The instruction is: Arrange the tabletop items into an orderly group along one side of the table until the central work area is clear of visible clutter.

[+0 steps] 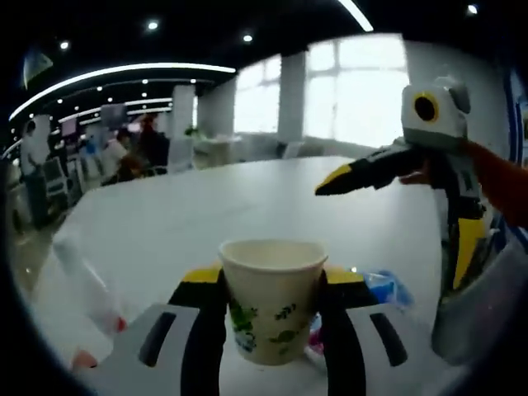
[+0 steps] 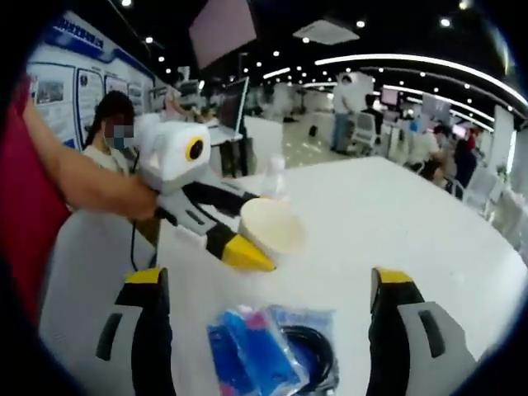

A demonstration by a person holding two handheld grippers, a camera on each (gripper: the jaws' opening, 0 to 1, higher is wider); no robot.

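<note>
Beyond the paper cup the white table lies open and bare all the way to its far edge, so a straight path forward is free. The cup itself fills the gap between the left hand-held gripper jaws. To the cup's right, the right hand-held gripper reaches across above the table, barring that side. Just right of the cup lies a blue plastic packet beside a black cable. A clear bottle lies left of the cup.
</note>
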